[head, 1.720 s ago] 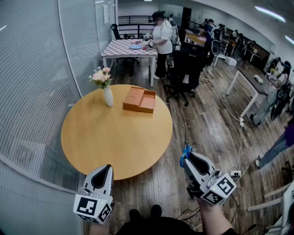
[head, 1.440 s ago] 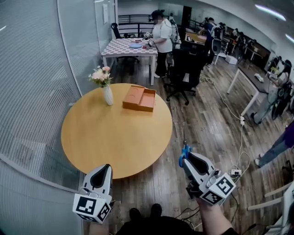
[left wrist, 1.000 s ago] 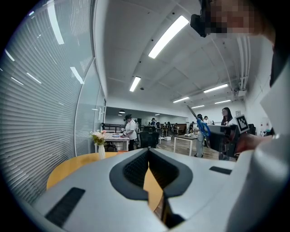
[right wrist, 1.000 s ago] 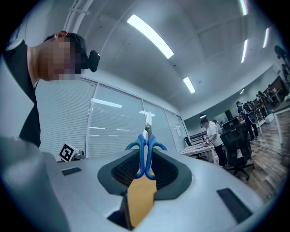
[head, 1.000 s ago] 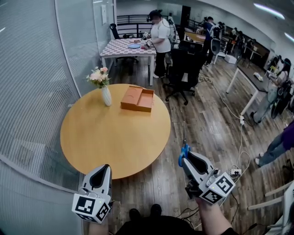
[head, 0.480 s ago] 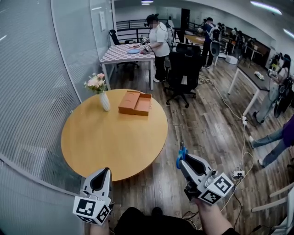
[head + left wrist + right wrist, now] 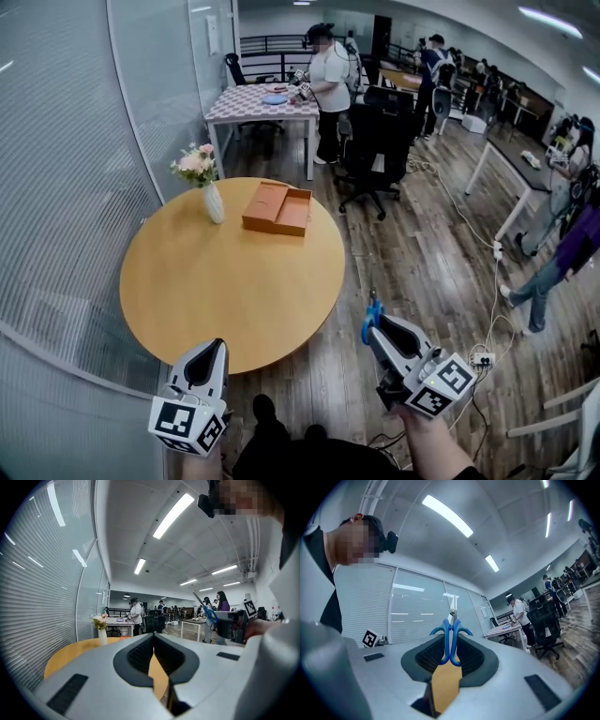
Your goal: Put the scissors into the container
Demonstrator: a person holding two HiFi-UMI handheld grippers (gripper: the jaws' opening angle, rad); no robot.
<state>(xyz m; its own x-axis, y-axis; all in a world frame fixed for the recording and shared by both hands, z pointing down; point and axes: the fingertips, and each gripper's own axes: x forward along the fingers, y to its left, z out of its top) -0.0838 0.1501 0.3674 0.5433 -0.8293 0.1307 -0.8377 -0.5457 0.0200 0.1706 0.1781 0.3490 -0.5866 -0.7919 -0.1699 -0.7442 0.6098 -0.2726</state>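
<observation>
Plainly, the right gripper view shows the right gripper (image 7: 450, 651) clamped on the blue handle loops of the scissors (image 7: 451, 637), blades pointing away, where the head view gives only a blue tip. The left gripper (image 7: 153, 644) has its jaws together on nothing, and both grippers remain short of the round table (image 7: 225, 281), as before. The orange container (image 7: 278, 208) lies at the table's far side near the flower vase (image 7: 212, 200), well apart from the scissors.

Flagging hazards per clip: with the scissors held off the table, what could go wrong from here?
The right gripper pinches the scissors only by the handles, blades upward, so they might pivot or slip. The container lies across the table beside the vase; a long reach might knock it.
</observation>
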